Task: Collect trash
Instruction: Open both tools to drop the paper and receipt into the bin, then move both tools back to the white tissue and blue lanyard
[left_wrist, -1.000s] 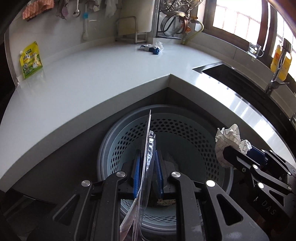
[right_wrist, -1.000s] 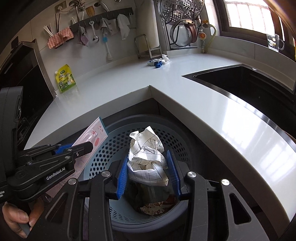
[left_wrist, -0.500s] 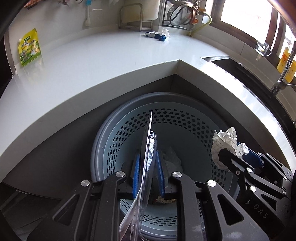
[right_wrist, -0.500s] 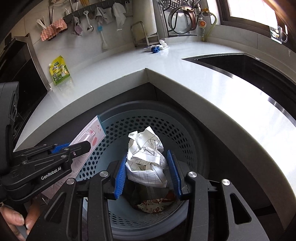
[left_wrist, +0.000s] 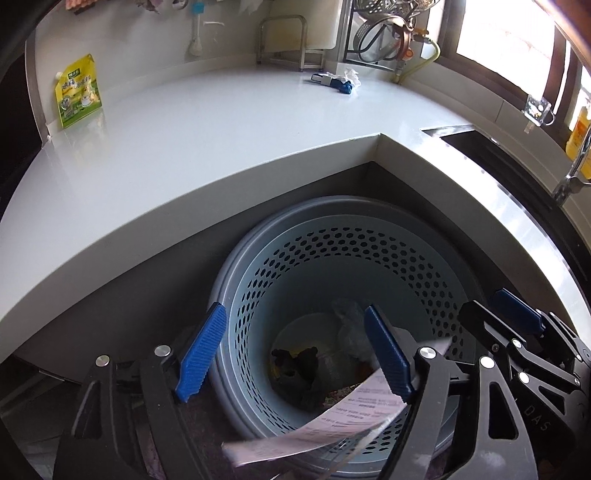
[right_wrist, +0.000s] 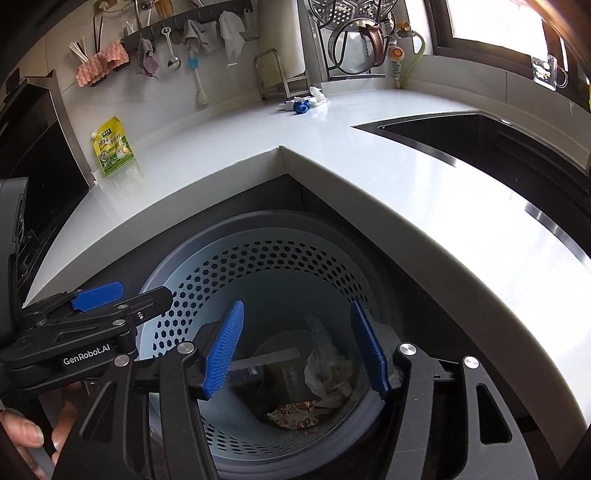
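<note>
Both grippers hang over the bin (left_wrist: 332, 258), which stands on the floor tucked under the inner corner of the counter (left_wrist: 221, 122). The left gripper (left_wrist: 295, 350) has just been opening and its blue pads now stand wide apart, released, with nothing pressed between them. The flat packet (left_wrist: 325, 424) is loose: it shows as a blurred pinkish sheet with printed lines, tilted across the near rim of the bin, below and just behind the left gripper's right pad (left_wrist: 388, 358). Whether it touches that finger I cannot tell.

The right gripper (right_wrist: 299, 350) has also just been opening; its pads stand apart and empty. The crumpled paper (right_wrist: 328, 373) lies down in the bin, straight below the gap between its pads, among other scraps: a brown patterned wrapper (right_wrist: 295, 413) nearer the gripper and a grey strip (right_wrist: 269, 358) to its left.

Seen from the right gripper, the left one sits close by on its left, held by a hand (right_wrist: 29, 439) at the lower edge.

Ahead of both grippers, far across the counter, a blue-and-white bit of trash (left_wrist: 336, 81) lies near the back wall. A yellow pouch (left_wrist: 77, 96) leans at the far left, and the sink (right_wrist: 480, 140) opens to the right.
</note>
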